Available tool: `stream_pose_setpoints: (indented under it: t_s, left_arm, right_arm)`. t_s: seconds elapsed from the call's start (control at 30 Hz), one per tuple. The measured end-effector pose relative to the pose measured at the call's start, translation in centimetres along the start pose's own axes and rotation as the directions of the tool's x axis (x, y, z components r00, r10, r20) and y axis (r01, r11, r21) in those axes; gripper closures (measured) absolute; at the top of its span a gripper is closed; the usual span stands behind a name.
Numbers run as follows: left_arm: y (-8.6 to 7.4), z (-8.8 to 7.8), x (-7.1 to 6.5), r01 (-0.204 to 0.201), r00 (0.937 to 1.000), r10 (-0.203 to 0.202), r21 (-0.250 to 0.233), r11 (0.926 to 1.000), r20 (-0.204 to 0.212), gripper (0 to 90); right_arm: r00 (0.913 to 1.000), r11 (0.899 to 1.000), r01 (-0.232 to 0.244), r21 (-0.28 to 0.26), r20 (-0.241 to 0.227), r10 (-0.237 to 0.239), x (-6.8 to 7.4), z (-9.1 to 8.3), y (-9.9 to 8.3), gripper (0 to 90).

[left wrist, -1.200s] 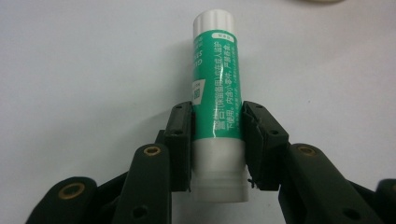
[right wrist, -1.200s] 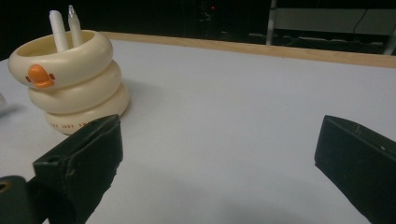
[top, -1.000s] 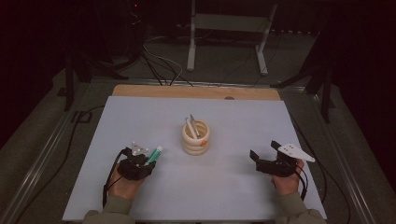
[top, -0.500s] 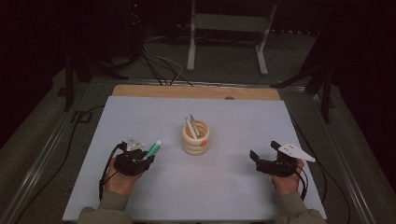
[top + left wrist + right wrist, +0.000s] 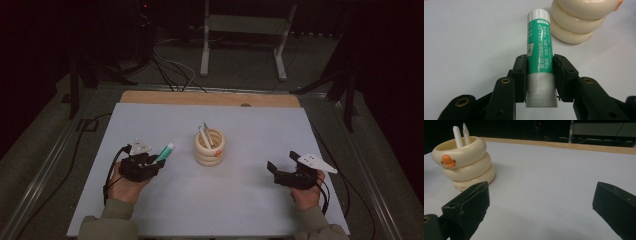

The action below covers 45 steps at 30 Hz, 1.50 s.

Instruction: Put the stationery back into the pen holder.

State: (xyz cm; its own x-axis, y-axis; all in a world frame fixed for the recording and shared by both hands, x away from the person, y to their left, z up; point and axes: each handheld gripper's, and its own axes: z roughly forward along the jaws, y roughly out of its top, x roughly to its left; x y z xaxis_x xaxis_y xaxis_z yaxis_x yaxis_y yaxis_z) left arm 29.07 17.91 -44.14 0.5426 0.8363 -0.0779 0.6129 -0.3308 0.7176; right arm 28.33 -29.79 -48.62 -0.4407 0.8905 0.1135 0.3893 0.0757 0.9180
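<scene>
Left gripper [image 5: 150, 162]: clamped on the glue stick, one pad on each side of its green label; held by the person's left hand [image 5: 125, 184] near the table's left front.
Glue stick [image 5: 539, 52]: green-and-white tube, white cap pointing ahead out of the jaws, its rear end between them, tip toward the holder.
Pen holder [image 5: 209, 147]: cream stack of rings with an orange duck bill, standing just ahead and to the right of the left gripper, between both grippers; two white pens [image 5: 460, 135] stand in it.
Right gripper [image 5: 281, 170]: jaws spread wide, nothing between them, over bare white table [image 5: 250, 125], the holder well off to its left.
</scene>
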Motion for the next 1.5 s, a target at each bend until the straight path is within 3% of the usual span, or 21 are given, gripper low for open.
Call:
stream_pose_setpoints:
  t_s: [0.2,0.3,0.5,0.8,1.0,1.5]
  left_arm:
    - [0.7,0.0,0.0,-0.020,0.9991,0.020,-0.014,0.9997,0.039,66.1]
    - [1.0,0.0,0.1,-0.040,0.9958,0.043,-0.032,0.9987,0.081,66.1]
    - [1.5,-0.2,0.1,-0.071,0.9912,0.075,-0.038,0.9967,0.109,66.1]
    - [1.7,-0.2,0.6,-0.071,0.9865,0.077,-0.051,0.9962,0.145,66.1]
    - [2.0,-0.6,0.8,-0.064,0.9808,0.079,-0.087,0.9941,0.179,66.1]
    - [3.1,-0.5,1.1,-0.073,0.9744,0.090,-0.089,0.9934,0.206,66.1]
  right_arm:
    - [1.0000,1.000,0.000,0.000,-0.001,0.000,0.0,0.0,0.0,1.6]
    - [1.0000,1.000,0.001,0.001,-0.002,-0.001,0.0,0.0,0.0,1.6]
    - [1.0000,1.000,-0.001,0.003,-0.002,0.001,0.0,0.0,0.0,1.6]
    - [1.0000,1.000,-0.002,0.005,-0.002,0.002,0.0,0.0,0.0,1.6]
    - [1.0000,1.000,0.000,0.007,-0.003,0.000,0.0,0.1,0.0,1.6]
    - [1.0000,1.000,-0.001,0.007,-0.005,0.001,0.0,0.1,-0.1,1.6]
